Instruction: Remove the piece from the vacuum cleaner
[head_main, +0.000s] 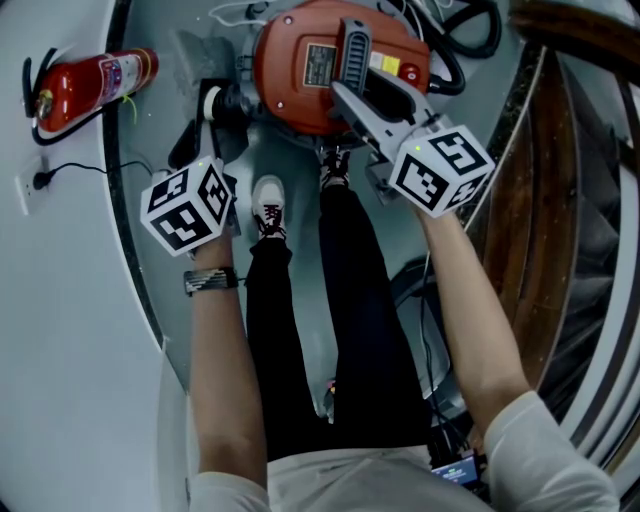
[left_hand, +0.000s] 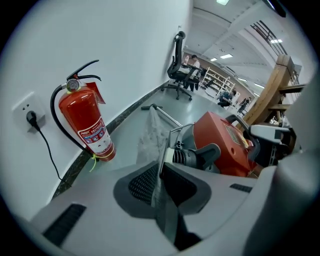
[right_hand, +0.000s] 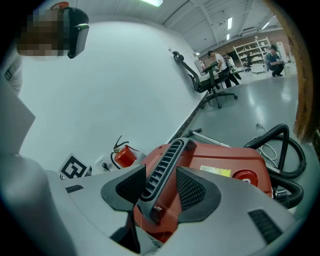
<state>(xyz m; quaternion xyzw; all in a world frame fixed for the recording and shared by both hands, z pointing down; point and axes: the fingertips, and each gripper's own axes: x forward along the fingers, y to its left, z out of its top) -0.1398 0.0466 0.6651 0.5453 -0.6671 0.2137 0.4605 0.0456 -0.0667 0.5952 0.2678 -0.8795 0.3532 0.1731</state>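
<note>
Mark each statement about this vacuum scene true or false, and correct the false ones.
1. The right gripper has the handle of the vacuum between its jaws. True.
2. The extinguisher is blue. False: it is red.
3. A plug sits in the wall socket. True.
4. The left gripper is wide open and empty. False: its jaws are nearly together on a thin grey piece.
5. The office chair lies on its side. False: it stands upright.
</note>
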